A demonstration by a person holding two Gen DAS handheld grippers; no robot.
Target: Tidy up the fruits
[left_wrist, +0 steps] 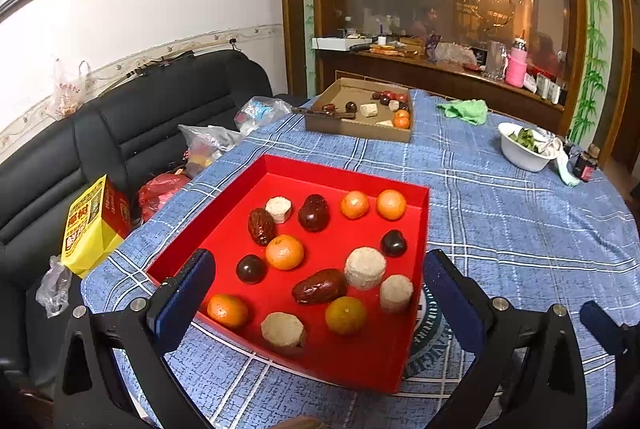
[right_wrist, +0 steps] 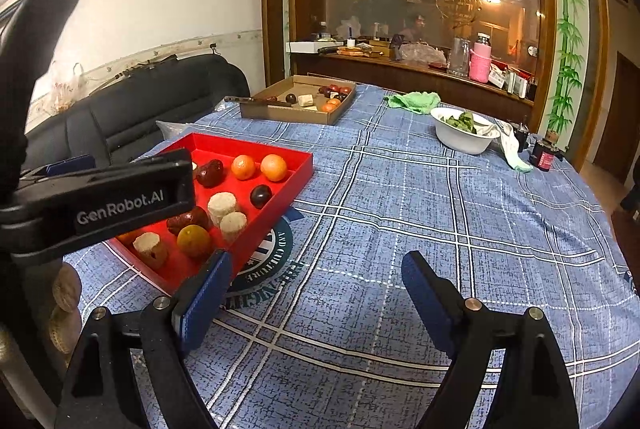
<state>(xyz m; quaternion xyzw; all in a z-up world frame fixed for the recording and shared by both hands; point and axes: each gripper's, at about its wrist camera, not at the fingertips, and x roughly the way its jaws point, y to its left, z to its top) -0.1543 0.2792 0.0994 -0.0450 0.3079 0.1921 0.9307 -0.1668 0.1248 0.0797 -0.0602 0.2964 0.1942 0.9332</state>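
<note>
A red tray [left_wrist: 420,229] sits on the blue plaid tablecloth and holds several oranges [left_wrist: 284,251], dark plums [left_wrist: 251,268], red dates [left_wrist: 319,286] and pale round cakes [left_wrist: 365,267]. My left gripper [left_wrist: 320,273] is open and empty, hovering over the tray's near part. My right gripper [right_wrist: 316,277] is open and empty over bare cloth, right of the red tray [right_wrist: 296,181]. The left gripper's black body [right_wrist: 100,205] shows at the left of the right wrist view. A cardboard tray [left_wrist: 356,133] at the far side holds more fruit.
A white bowl [right_wrist: 460,145] with greens stands at the right, next to a green cloth [right_wrist: 416,101] and a small dark jar [right_wrist: 544,155]. A black sofa [left_wrist: 120,133] with bags and a yellow box [left_wrist: 96,225] lies beyond the table's left edge.
</note>
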